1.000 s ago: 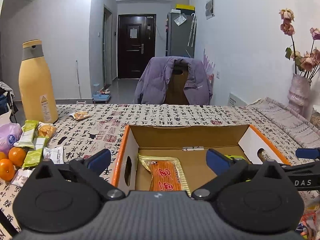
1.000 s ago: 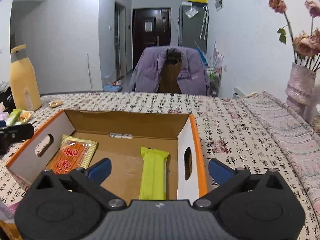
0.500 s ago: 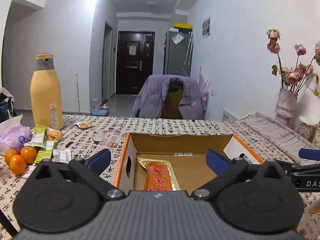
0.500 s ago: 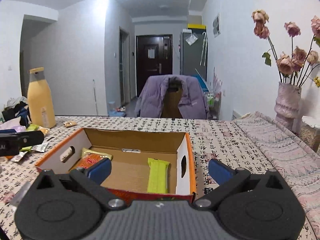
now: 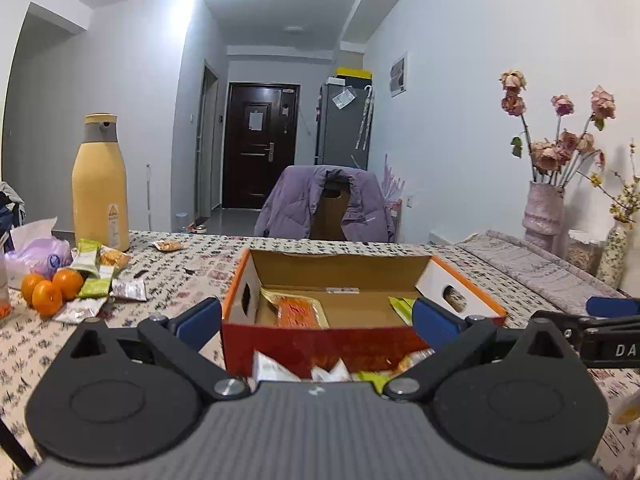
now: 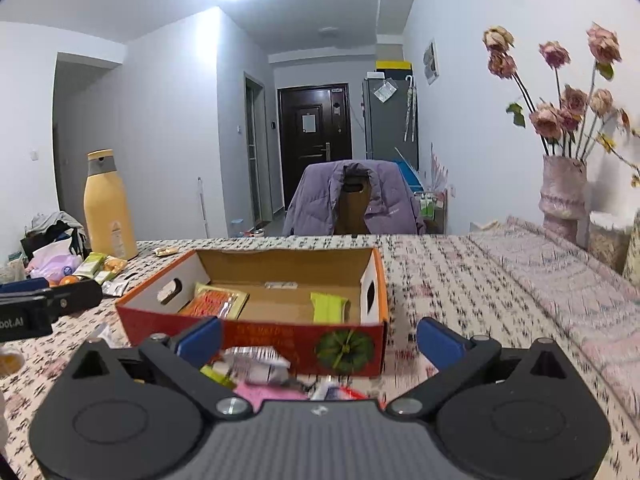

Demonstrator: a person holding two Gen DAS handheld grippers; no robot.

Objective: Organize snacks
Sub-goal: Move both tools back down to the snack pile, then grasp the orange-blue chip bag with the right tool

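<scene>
Hovering: left gripper (image 5: 316,316) spread, empty | right gripper (image 6: 318,334) spread, empty | cardboard box (image 6: 340,344) on table beyond both fingertips, holding orange packet (image 6: 214,303), green bar (image 6: 327,307) | loose snacks (image 6: 256,360) beneath right fingers.

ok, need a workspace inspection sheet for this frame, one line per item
Surface: table under a patterned cloth, with a folded quilt on its right side.
Job's things: open cardboard box holding an orange snack pack and a green bar, apart; loose snack packets in front of the box, more at far left.
Clutter: yellow bottle, oranges, tissue pack.
Grippers: left gripper and right gripper both have jaws wide apart, holding nothing, short of the box.
Cables: nothing seen.
Surroundings: chair with a purple jacket, flower vase, dark door, fridge.
</scene>
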